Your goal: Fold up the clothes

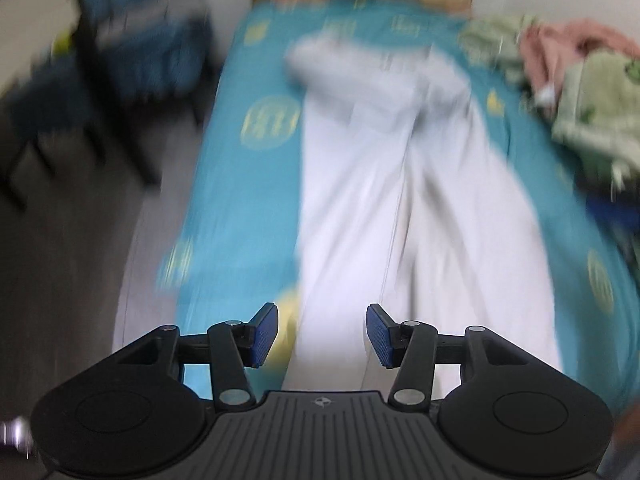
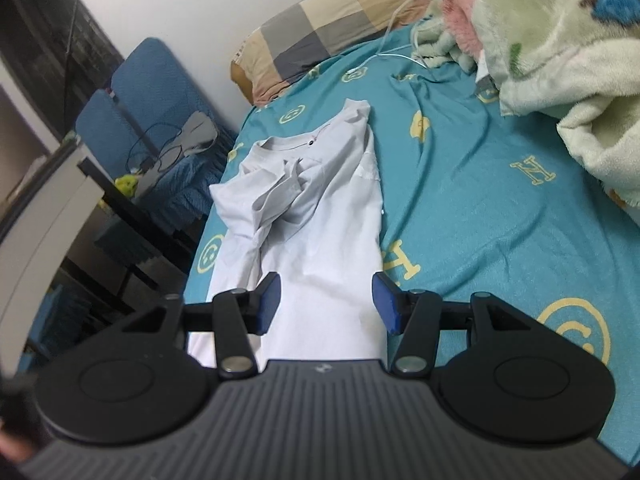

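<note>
A white T-shirt (image 2: 320, 216) lies lengthwise on a teal bed sheet (image 2: 480, 200), collar toward the pillow, sides folded inward, one sleeve bunched on top. It also shows in the blurred left wrist view (image 1: 380, 200). My left gripper (image 1: 322, 334) is open and empty above the shirt's near hem. My right gripper (image 2: 326, 304) is open and empty above the shirt's lower part.
A checked pillow (image 2: 328, 28) lies at the head of the bed. A heap of green and pink blankets (image 2: 560, 40) fills the right side. A white cable (image 2: 396, 52) lies near the pillow. A blue chair (image 2: 152, 96) and a dark table (image 2: 120, 208) stand left of the bed.
</note>
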Motion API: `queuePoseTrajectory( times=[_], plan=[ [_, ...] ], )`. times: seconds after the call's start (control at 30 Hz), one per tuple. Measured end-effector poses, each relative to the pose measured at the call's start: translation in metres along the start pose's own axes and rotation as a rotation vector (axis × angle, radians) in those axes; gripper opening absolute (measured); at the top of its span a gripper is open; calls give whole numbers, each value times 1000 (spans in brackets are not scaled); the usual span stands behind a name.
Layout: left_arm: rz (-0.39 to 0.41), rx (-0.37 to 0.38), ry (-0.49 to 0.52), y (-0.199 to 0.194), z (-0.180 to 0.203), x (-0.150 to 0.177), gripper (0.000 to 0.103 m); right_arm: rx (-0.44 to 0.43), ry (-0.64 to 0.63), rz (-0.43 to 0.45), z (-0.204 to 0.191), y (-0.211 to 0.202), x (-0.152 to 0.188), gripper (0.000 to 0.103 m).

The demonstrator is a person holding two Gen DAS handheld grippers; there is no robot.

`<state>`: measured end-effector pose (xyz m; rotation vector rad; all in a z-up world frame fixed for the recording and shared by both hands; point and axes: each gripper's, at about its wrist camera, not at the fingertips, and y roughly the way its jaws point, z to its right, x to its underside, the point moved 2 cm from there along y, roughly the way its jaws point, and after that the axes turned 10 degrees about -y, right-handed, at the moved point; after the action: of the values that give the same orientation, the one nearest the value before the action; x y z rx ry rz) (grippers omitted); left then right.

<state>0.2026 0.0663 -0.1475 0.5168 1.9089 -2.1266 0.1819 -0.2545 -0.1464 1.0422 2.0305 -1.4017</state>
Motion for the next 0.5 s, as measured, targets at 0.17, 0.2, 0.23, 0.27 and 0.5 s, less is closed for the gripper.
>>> queuePoseTrajectory(
  times=[0.17, 0.2, 0.23, 0.27, 0.5],
  plan=[
    [-197, 47, 30, -5, -34, 47, 54, -10, -42, -20, -12, -21, 9, 54],
    [-211, 60, 57, -8, -35, 51, 54, -6, -48, -26, -13, -26, 11, 54],
    [-216, 68, 78, -11, -34, 54, 54, -2, -55, -33, -14, -31, 14, 54],
    [-213, 73, 95, -14, -32, 56, 54, 1, -61, -37, -15, -36, 16, 54],
    [-245, 12, 214, -3, -15, 67, 54, 2, -68, -50, -14, -38, 17, 54]
  ],
)
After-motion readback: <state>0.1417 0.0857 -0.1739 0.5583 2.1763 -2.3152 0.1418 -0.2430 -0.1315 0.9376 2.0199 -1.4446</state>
